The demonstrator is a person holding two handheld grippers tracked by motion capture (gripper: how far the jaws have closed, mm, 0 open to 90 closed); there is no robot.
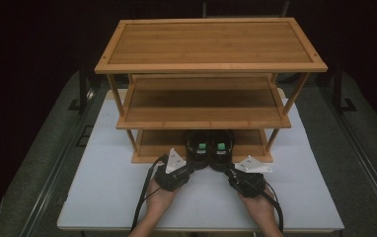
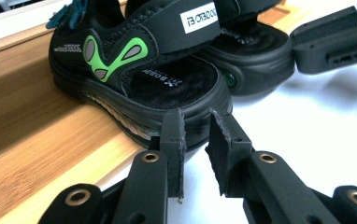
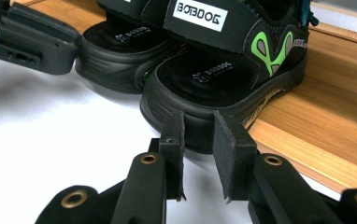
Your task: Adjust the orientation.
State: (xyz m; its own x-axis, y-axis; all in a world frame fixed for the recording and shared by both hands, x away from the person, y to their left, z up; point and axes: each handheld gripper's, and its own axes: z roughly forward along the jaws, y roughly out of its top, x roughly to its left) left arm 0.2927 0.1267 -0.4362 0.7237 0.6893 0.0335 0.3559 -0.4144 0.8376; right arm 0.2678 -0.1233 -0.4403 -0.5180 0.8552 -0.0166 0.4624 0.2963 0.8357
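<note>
High view: two sandals (image 1: 209, 148), two grippers (image 1: 175, 170), one three-tier rack (image 1: 210, 64).

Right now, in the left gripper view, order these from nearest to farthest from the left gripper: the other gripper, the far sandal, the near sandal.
1. Near sandal, right at the left gripper, heel overhanging the shelf edge.
2. Far sandal, behind it, to the right.
3. Other gripper, upper right.
</note>
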